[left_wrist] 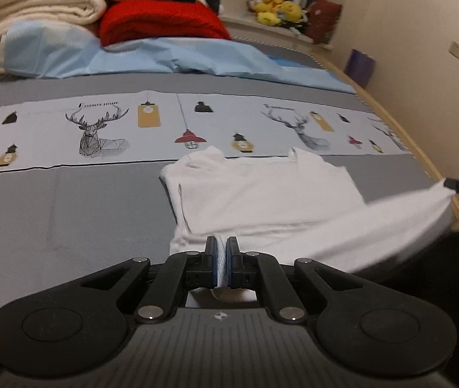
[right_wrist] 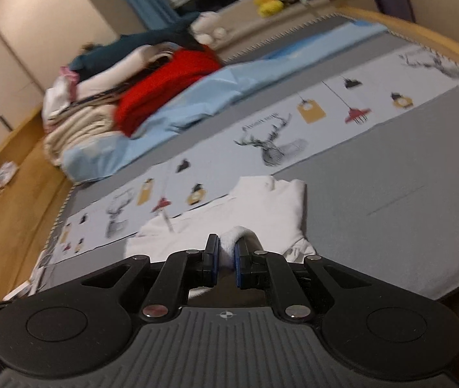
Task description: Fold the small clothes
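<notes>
A small white garment (left_wrist: 261,194) lies on the grey bed cover (left_wrist: 68,213), its far part flat and its near hem lifted. My left gripper (left_wrist: 221,242) is shut on the left end of that hem, white cloth pinched between its pads. At the right edge of the left wrist view the right gripper (left_wrist: 452,185) holds the other hem corner up, and the cloth sweeps blurred between the two. In the right wrist view the right gripper (right_wrist: 227,245) is shut on a thick bunch of the white garment (right_wrist: 261,207), which stretches away over the cover.
A printed strip with deer and lamps (left_wrist: 197,126) crosses the bed behind the garment. Further back lie a light blue sheet (left_wrist: 171,58), a red blanket (left_wrist: 161,22) and stacked cream bedding (left_wrist: 42,9). Yellow plush toys (left_wrist: 274,8) sit beyond. The wooden bed edge (left_wrist: 423,158) runs along the right.
</notes>
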Action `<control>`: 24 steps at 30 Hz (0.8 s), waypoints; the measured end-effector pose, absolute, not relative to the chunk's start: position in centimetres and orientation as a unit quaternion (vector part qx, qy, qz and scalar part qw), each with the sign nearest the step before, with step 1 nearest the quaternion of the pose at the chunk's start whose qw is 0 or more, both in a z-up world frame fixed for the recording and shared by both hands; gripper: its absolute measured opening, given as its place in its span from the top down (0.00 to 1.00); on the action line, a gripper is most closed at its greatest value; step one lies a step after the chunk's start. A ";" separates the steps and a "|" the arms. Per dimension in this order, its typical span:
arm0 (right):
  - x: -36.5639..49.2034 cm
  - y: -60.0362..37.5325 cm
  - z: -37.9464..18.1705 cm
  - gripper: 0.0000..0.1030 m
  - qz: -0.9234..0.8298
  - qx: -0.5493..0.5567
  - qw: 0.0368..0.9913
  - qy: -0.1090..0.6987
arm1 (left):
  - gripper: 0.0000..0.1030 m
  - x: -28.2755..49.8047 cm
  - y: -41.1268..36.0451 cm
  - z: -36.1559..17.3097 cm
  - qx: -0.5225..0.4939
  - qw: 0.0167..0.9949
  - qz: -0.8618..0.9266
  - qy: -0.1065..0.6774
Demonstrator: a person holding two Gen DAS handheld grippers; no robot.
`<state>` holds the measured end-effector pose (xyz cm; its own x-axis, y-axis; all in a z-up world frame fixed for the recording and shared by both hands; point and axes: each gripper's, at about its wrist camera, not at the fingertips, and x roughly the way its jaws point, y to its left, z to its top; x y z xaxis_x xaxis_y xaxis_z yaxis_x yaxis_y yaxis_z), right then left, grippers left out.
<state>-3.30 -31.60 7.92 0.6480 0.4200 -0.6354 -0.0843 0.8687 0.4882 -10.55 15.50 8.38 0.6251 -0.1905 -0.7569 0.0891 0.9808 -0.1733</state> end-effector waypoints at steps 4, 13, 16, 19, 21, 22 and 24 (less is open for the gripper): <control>2.4 -30.4 4.3 0.91 0.096 0.207 0.873 0.432 | 0.95 -3.3 15.9 5.0 -0.059 0.893 -0.058 0.443; 14.0 -27.9 -4.0 0.89 0.029 0.185 0.850 0.492 | 0.86 8.0 16.8 -4.5 -0.051 0.868 -0.029 0.494; 15.4 -28.2 -5.3 0.82 -0.011 0.180 0.850 0.494 | 0.70 8.1 18.3 -3.6 -0.063 0.884 -0.011 0.464; 15.1 -28.9 -3.7 0.76 0.006 0.182 0.875 0.449 | 0.70 8.1 19.9 -3.8 -0.114 0.873 -0.006 0.474; 14.6 -29.2 -3.0 0.71 0.019 0.157 0.889 0.430 | 0.70 8.2 20.1 -4.4 -0.110 0.865 -0.011 0.490; 14.5 -29.4 -3.1 0.71 0.024 0.141 0.891 0.432 | 0.69 8.2 19.9 -4.9 -0.098 0.861 -0.018 0.499; 14.4 -29.7 -4.3 0.70 0.036 0.122 0.879 0.460 | 0.65 8.1 19.2 -5.6 -0.076 0.854 -0.025 0.513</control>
<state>14.37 -29.73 -4.28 0.5744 0.1749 -0.7997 0.0497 0.9677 0.2473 8.14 19.19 -5.61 0.4718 -0.1209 -0.8734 -0.0349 0.9872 -0.1555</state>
